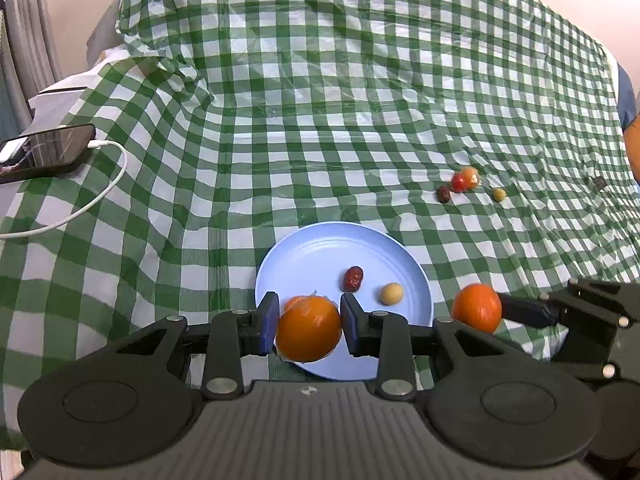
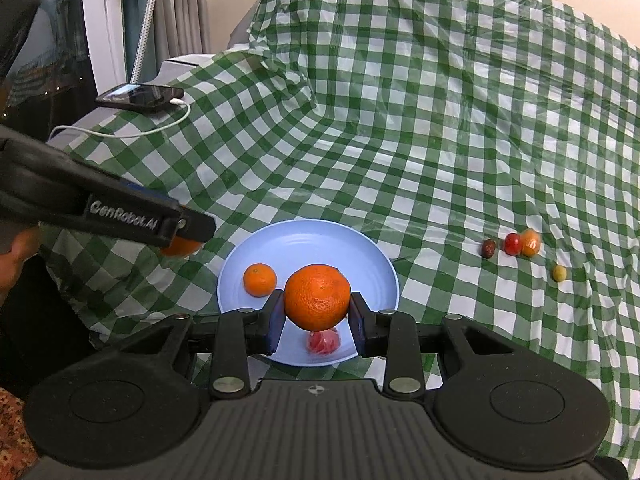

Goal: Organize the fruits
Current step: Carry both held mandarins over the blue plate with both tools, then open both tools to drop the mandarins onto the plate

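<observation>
Orange fruit (image 1: 308, 334) squeezed in left tongs (image 1: 309, 328). Second orange (image 2: 317, 297) squeezed in right tongs (image 2: 317, 316). Both above blue plate (image 2: 312, 236).

Left gripper (image 1: 308, 326): matte black plastic body, ribbed grey-black top plate with a small crosshair mark at centre, two round discs at the lower corners, silver rivets on the black linkage arms, blue pads on the jaws. Right gripper (image 2: 316, 322): same build. At the left of the right wrist view, the left gripper's black side arm carries raised "GenRobot.AI" lettering.
</observation>
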`<state>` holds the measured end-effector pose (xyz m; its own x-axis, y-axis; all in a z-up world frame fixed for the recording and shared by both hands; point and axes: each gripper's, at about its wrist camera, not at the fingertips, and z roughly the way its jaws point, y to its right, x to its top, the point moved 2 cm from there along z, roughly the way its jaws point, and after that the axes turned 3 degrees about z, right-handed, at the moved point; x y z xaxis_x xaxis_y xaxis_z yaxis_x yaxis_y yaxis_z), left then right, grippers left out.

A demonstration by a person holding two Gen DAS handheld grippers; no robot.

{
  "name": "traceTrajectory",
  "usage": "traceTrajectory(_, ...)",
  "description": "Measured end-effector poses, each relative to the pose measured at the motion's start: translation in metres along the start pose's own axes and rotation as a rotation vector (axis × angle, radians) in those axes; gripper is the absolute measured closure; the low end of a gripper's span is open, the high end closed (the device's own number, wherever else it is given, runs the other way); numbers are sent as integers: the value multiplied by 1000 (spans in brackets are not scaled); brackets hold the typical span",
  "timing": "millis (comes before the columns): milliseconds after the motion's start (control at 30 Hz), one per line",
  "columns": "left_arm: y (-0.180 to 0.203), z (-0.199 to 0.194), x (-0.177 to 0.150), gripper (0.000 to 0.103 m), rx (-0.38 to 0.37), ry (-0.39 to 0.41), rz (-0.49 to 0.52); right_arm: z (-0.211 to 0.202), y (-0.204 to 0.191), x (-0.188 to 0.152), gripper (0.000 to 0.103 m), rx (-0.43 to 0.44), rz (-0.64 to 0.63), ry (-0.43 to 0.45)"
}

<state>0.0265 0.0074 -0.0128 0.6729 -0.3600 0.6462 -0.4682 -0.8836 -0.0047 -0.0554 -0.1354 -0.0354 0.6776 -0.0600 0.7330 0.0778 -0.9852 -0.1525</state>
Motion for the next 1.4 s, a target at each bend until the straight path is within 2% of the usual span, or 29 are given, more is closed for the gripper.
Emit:
traceTrajectory(367, -5, 50, 19, 66, 18, -48, -3, 43, 2, 4, 68, 6, 5, -58)
traceTrajectory(833, -3, 113, 22, 66, 31, -128, 46, 92, 11, 1, 67, 3, 10, -138)
traceTrajectory(900, -3, 116, 24, 60, 24, -120, 52, 96, 12, 1, 66, 10, 11, -144)
traceTrajectory(933, -3, 117, 25, 44, 17, -113, 57, 99, 12, 1, 66, 17, 12, -150)
traceTrajectory(967, -2, 116, 26, 24, 17, -102, 61, 103, 13, 2, 63, 31, 15, -163)
traceTrajectory(1033, -1, 109, 28, 7, 38, -56, 63, 106, 15, 3, 40, 47, 29, -179)
traceTrajectory(1100, 1, 101, 30, 3, 42, -23, 74, 103, 15, 6, 29, 46, 33, -171)
traceTrajectory(1200, 3, 87, 28, 1, 53, -8, 91, 92, 16, 7, 17, 38, 22, -165)
traceTrajectory(1300, 3, 71, 20, 1, 53, -18, 88, 78, 15, 3, 11, 40, 21, -172)
traceTrajectory(1400, -1, 54, 7, 1, 55, -30, 57, 62, 13, -4, 11, 49, 23, -183)
